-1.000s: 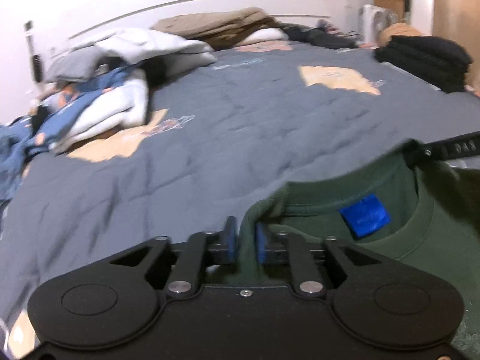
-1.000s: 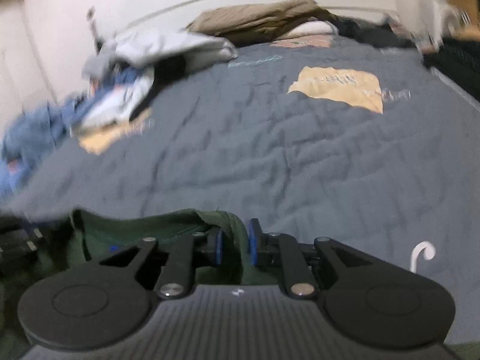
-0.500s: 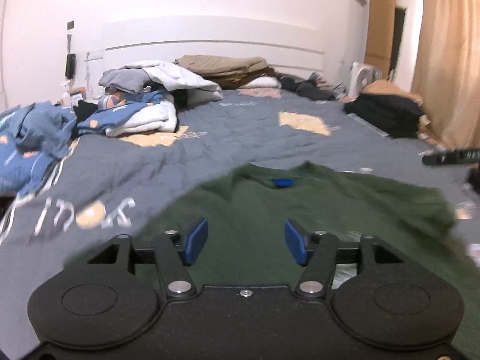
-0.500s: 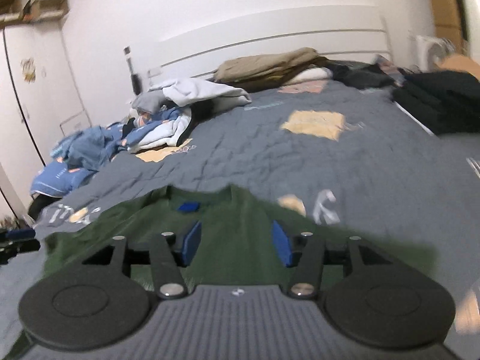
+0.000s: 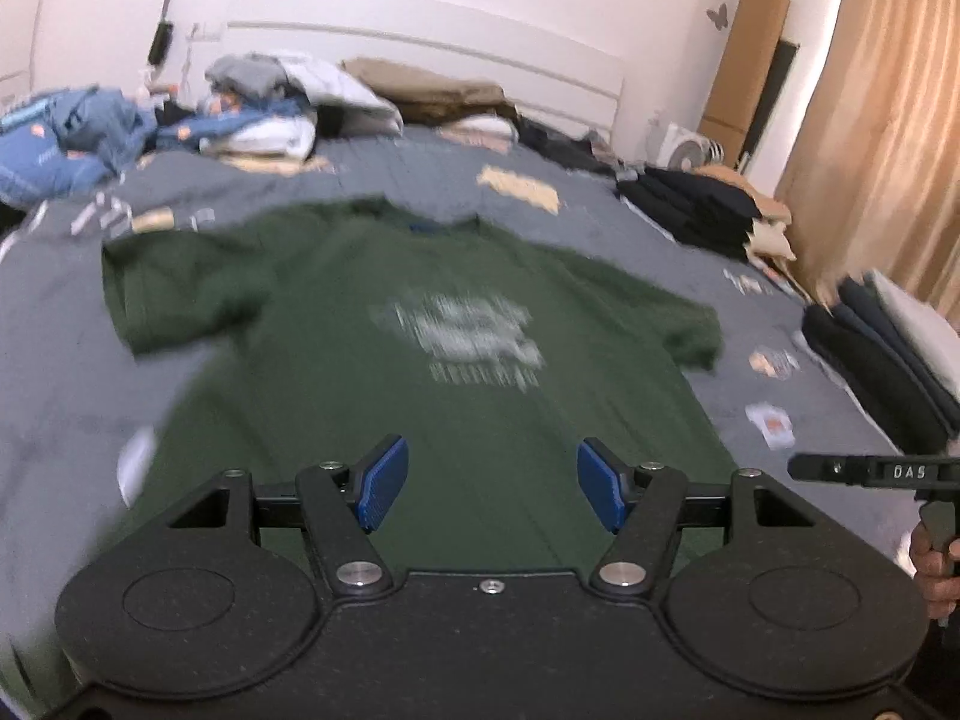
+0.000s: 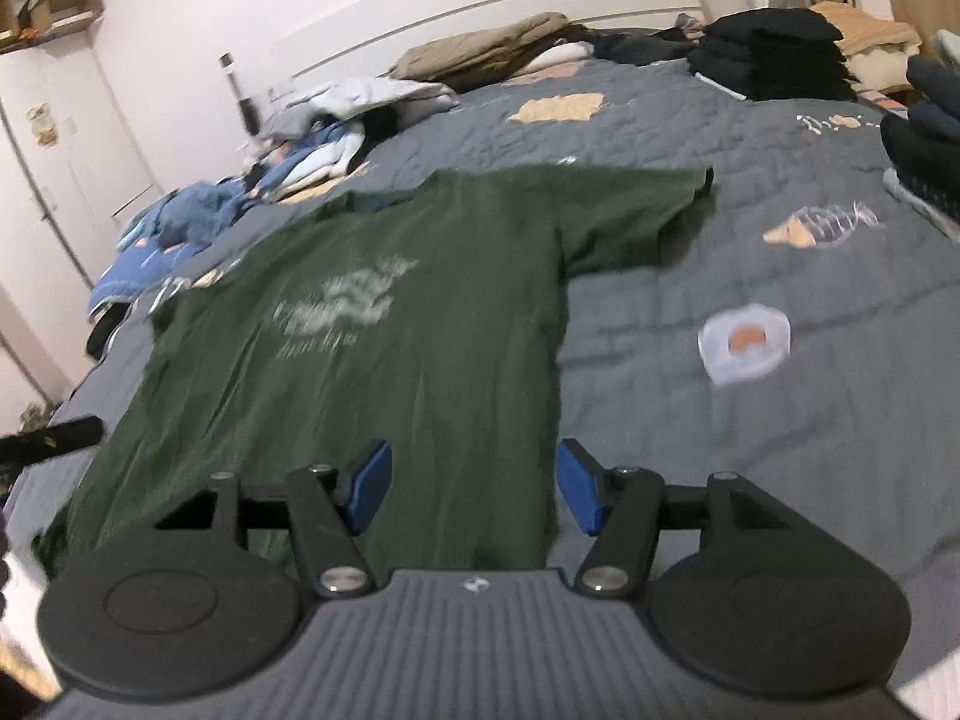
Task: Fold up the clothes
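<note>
A dark green T-shirt (image 5: pixel 420 324) with a pale chest print lies spread flat, front up, on the grey quilted bed (image 5: pixel 240 180), collar toward the headboard. My left gripper (image 5: pixel 492 492) hovers over the shirt's lower part, its jaws still opening, nothing between the blue pads. In the right wrist view the same T-shirt (image 6: pixel 384 324) fills the middle, sleeves out to both sides. My right gripper (image 6: pixel 474 492) hangs over the shirt's lower right edge, jaws also opening and holding nothing. The other gripper's black tip (image 5: pixel 870 471) shows at the right of the left wrist view.
Loose blue and white clothes (image 5: pixel 150 126) are heaped at the bed's far left. Folded dark stacks (image 5: pixel 690 210) line the right edge, with another stack (image 5: pixel 888 354) nearer. Tan bedding (image 6: pixel 492 48) lies by the white headboard. A curtain (image 5: pixel 888 120) hangs at right.
Both grippers let go of the green shirt's collar area, opened, and pulled back toward the hem end. The shirt now lies spread flat on the bed.
</note>
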